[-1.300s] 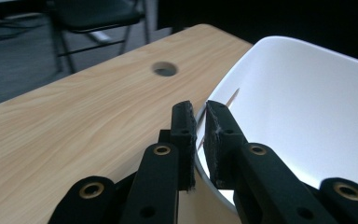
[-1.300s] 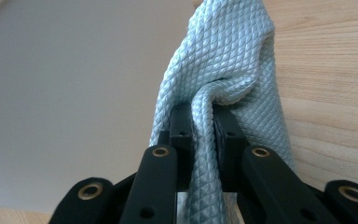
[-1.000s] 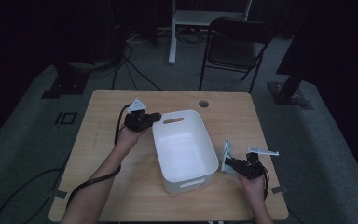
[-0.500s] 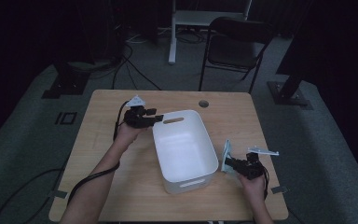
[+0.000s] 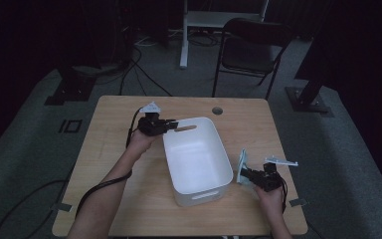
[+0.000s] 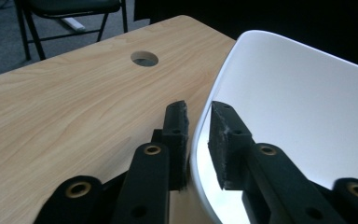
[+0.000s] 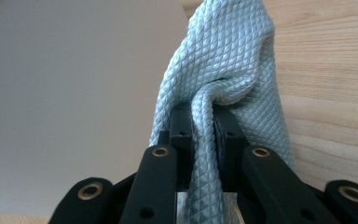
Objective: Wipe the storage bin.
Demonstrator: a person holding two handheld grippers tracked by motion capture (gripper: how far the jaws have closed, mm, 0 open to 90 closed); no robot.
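**Gripping a cloth and a tub wall at one table**

Nearest the person's edge of the wooden table [image 5: 104, 164], the right gripper [image 5: 252, 177] has its jaws pressed together on a fold of pale blue, diamond-textured cloth [image 7: 223, 70]. The cloth stands upright just beside the right-hand wall of the white tub [image 5: 199, 154], near the tub's closer end.

Farther along, the tub sits at the middle of the table, long axis running away from the person, a slot handle in each end wall.

At its far left corner, the left gripper [image 6: 196, 116] straddles the rim, one pad outside and one inside. Its jaws have just been closing, with the tub wall between them.

Beyond lies a round hole [image 6: 144, 58] in the tabletop; behind the table stands a dark folding chair [image 5: 251, 50].
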